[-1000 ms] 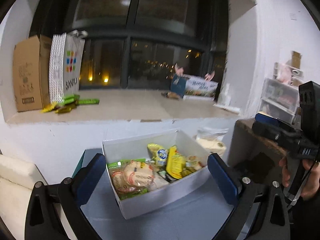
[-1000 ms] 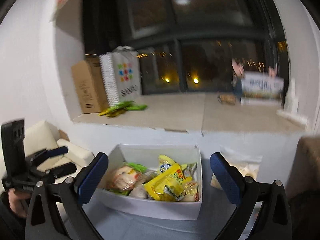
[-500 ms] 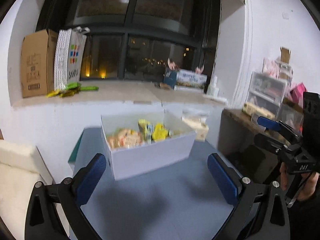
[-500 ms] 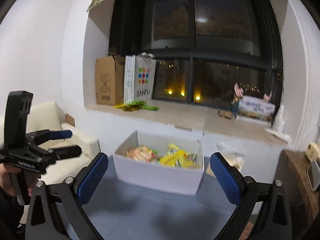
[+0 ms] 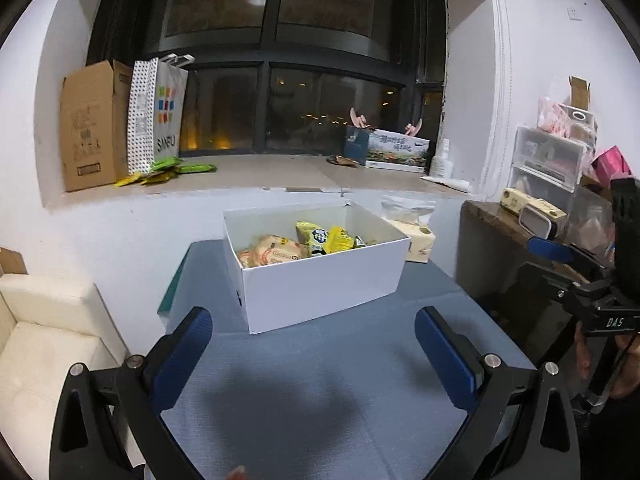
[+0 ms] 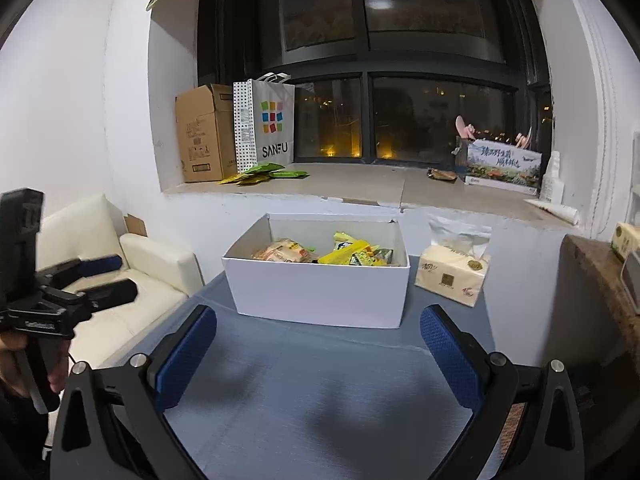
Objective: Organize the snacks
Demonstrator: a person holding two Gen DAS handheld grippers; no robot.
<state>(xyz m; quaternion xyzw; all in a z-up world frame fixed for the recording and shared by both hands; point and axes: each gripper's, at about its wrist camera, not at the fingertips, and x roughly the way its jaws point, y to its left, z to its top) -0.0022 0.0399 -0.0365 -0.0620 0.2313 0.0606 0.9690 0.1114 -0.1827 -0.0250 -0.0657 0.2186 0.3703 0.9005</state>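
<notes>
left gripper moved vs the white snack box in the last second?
Yes. The left gripper has backed away: the white cardboard snack box now sits beyond its open blue fingertips, not between them.

A blue-grey table (image 6: 320, 392) carried a white box (image 6: 320, 292) of snack packets (image 6: 352, 254) near its far edge, and a tissue pack (image 6: 452, 276) sat just beside the box's right side.

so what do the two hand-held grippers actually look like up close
Both match. The left hand-held gripper and right hand-held gripper have black angular frames with triangular cut-outs and silver bolts, and their fingers carry blue textured pads. Seen from the side, the right one has a black pistol handle marked "DAS" in white, a thin dark cable below it, and a black block on top.
</notes>
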